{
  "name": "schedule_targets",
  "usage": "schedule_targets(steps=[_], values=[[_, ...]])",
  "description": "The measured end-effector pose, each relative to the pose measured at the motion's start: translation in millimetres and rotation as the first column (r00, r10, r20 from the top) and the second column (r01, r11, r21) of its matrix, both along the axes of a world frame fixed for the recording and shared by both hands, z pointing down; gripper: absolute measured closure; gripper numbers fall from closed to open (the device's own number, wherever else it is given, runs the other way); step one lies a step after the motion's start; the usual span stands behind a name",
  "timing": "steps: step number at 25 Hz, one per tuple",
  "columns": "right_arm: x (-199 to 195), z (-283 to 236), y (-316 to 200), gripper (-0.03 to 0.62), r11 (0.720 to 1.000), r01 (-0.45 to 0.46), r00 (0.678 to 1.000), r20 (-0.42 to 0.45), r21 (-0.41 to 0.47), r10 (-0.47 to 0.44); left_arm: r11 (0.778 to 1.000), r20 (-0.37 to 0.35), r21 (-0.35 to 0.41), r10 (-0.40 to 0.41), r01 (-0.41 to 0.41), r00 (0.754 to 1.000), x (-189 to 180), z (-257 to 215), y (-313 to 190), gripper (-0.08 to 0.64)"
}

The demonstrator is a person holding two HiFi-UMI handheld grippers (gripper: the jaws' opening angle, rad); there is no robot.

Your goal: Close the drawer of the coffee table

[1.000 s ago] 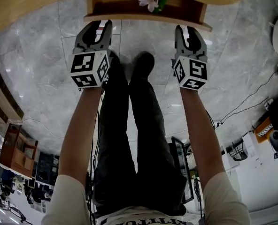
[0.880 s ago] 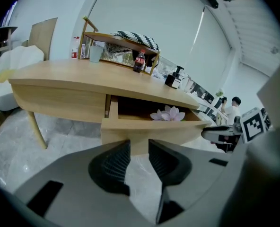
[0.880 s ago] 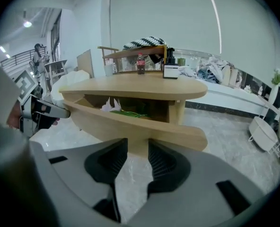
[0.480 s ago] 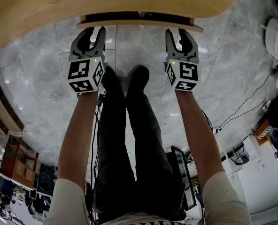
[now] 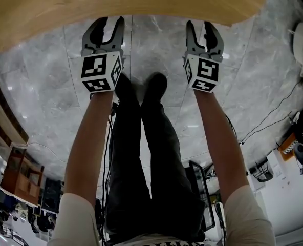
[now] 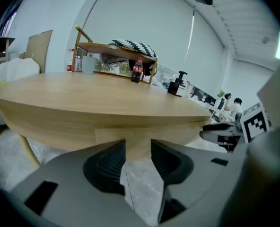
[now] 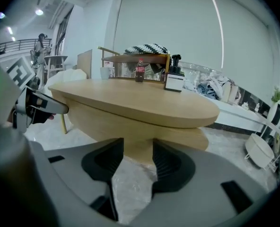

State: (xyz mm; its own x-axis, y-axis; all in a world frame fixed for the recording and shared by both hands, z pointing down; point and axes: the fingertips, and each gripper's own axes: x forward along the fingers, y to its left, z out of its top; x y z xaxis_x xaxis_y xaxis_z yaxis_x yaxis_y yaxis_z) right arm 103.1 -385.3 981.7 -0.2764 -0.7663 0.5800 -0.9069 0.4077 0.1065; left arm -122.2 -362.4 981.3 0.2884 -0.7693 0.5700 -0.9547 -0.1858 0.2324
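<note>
Facing left claw (image 5: 112,27), closed drawer (image 6: 135,141)

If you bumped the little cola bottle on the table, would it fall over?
Probably: the cola bottle stands tall and narrow, so it likely tips easily. Being round, it might then roll across the flat table.
</note>
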Motion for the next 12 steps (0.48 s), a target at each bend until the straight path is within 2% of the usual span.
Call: schedule_targets(steps=[4, 12], values=[[0.9, -2.4, -9.1, 0.385, 1.000, 0.015, 1.000, -0.018, 0.027, -0.014, 0.999, 0.031, 0.028, 0.018, -0.019, 0.999, 1.0, -2.8, -9.0, 0.391], [-3.5, -0.2, -20.6, 0.382, 0.998, -0.005, 1.000, -0.004, 0.065, 0.005, 0.997, 0.058, 0.081, -0.012, 0.007, 0.998, -5.3, 0.2, -20.5, 0.391]])
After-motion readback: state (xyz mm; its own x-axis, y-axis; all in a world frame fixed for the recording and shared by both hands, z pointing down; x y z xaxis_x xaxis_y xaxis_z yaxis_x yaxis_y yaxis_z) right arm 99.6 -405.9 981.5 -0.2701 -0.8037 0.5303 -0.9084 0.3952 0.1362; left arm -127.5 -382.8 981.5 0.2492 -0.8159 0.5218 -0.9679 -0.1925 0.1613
